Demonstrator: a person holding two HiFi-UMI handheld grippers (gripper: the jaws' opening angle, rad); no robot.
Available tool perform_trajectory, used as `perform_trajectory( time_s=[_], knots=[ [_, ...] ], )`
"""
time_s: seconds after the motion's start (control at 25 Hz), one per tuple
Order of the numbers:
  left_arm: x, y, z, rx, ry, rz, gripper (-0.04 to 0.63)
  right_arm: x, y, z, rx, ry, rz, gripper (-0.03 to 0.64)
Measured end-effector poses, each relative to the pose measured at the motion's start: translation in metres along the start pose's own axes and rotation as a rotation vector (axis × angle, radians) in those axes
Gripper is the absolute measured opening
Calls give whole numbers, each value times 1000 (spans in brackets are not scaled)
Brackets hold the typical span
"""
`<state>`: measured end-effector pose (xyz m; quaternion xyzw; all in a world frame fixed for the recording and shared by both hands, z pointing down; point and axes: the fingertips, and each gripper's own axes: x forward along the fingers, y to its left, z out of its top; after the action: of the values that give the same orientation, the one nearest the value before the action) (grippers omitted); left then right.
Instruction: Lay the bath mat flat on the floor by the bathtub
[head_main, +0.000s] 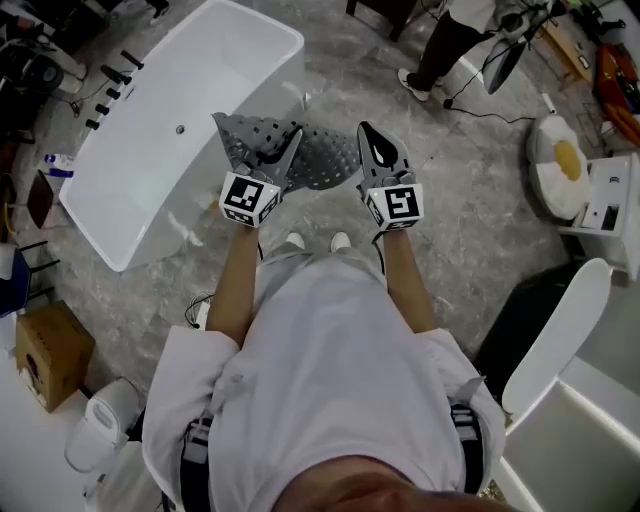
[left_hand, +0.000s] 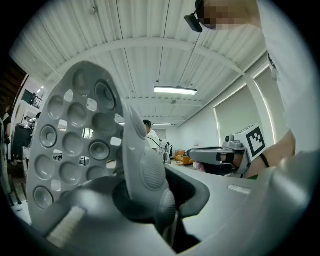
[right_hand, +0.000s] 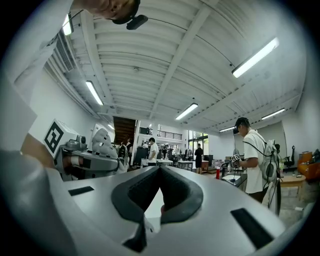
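Note:
The grey bath mat (head_main: 315, 155), full of round suction cups and holes, hangs off the floor in front of me next to the white bathtub (head_main: 170, 140). My left gripper (head_main: 283, 152) is shut on the mat's edge. In the left gripper view the mat (left_hand: 75, 135) stands up at the left of the jaws (left_hand: 146, 167), pinched between them. My right gripper (head_main: 372, 135) is held level just right of the mat, with its jaws shut and nothing between them (right_hand: 159, 172). From the right gripper view the left gripper (right_hand: 82, 157) and the mat (right_hand: 102, 141) show at the left.
Grey marbled floor (head_main: 470, 200) lies between the bathtub and a white fixture with a yellow centre (head_main: 562, 160). A person (head_main: 445, 45) stands at the top by a cable. A cardboard box (head_main: 50, 350) sits at the left, a white panel (head_main: 555, 340) at the right.

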<state>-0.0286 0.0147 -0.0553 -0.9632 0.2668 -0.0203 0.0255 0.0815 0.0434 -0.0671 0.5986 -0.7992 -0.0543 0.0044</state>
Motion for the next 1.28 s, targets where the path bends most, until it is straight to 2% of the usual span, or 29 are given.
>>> perform_trajectory(
  time_s=[0.4,0.72,0.96,1.28],
  knots=[
    [27,-4,-47,-2,82,-83,40,-7,-20,-27,19,42,-33,2],
    [64,-3,-88,-4,118,-132,40,5,-61,-84,59,120,-141,2],
    [103,-1,-128,15,165,-221,40,14,-90,-125,71,156,-174,2],
    [147,4,-203,10,195,-313,40,22,-120,-189,78,181,-197,2]
  ],
)
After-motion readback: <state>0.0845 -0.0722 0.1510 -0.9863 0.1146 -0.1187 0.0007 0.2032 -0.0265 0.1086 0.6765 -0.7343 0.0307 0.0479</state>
